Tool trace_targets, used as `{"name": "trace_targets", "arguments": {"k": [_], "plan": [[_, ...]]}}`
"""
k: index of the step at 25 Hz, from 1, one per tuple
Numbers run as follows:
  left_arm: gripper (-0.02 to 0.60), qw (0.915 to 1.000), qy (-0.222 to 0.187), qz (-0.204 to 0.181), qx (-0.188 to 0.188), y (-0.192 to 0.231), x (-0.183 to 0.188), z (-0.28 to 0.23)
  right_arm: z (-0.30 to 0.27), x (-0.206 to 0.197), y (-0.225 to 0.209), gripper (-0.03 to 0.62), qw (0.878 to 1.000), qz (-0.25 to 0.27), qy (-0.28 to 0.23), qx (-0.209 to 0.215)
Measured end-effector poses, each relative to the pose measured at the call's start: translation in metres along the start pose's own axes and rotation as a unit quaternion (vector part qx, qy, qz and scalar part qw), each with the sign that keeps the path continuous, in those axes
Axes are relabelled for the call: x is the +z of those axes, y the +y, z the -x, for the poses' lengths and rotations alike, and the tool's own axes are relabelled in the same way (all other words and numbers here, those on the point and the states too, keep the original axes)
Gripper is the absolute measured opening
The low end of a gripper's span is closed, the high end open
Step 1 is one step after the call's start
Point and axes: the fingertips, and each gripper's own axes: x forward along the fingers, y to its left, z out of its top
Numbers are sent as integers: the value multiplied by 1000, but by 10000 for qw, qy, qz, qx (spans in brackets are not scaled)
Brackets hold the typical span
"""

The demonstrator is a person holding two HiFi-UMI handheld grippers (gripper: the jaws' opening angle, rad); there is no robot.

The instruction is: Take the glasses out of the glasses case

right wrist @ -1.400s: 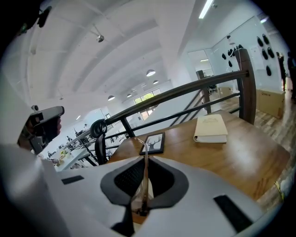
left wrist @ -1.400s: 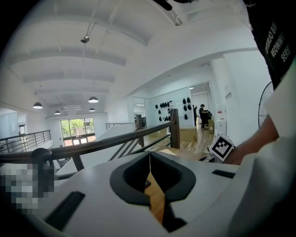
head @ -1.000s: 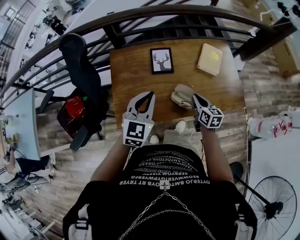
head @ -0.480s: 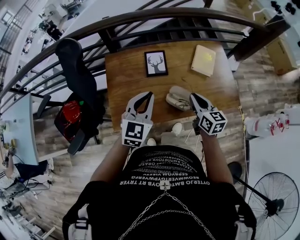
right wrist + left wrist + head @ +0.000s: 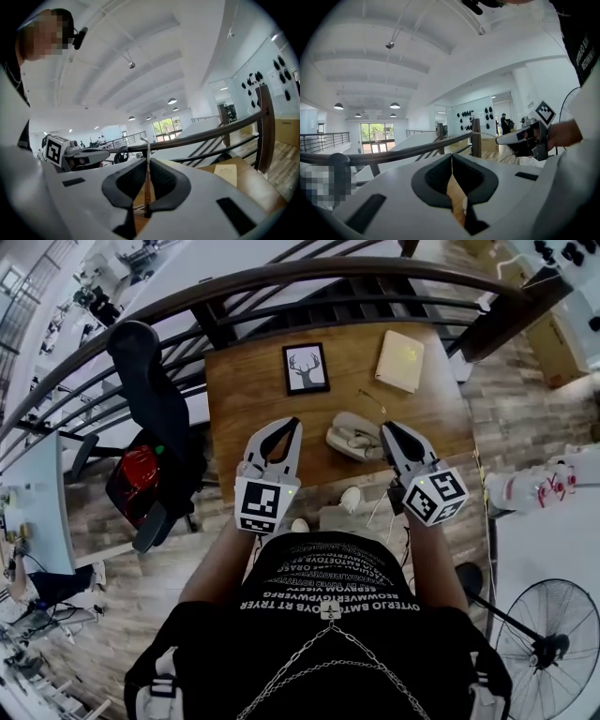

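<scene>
Table's (image 5: 253,399) front edge: right gripper (image 5: 388,431) pinches the glasses (image 5: 148,178) beside the case (image 5: 354,435), left gripper (image 5: 292,426) closed and empty; looks like lift-out, gentle set-down next.

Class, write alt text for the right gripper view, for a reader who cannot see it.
The right tongs pinch a thin brown metal glasses arm, upright between them. Beyond are a brown wooden table bearing a cream book and a dark railing.

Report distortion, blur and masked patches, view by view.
Head view: strong fisheye, railing bows, table evenly lit. Left gripper view: dark round vignette, mosaic patch lower left. Right gripper view: mosaic patch upper left, glasses arm sharp between jaws.
</scene>
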Motion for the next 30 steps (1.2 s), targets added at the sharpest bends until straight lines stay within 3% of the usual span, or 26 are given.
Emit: {"name": "trace_targets", "arguments": {"k": [19, 30], "plan": [[29, 9986, -443, -226, -188, -18, 51, 29, 41, 66, 62, 32, 9895, 1284, -660, -11], [29, 9976, -428, -263, -471, -40, 45, 38, 64, 69, 73, 32, 9873, 1362, -794, -174]]}}
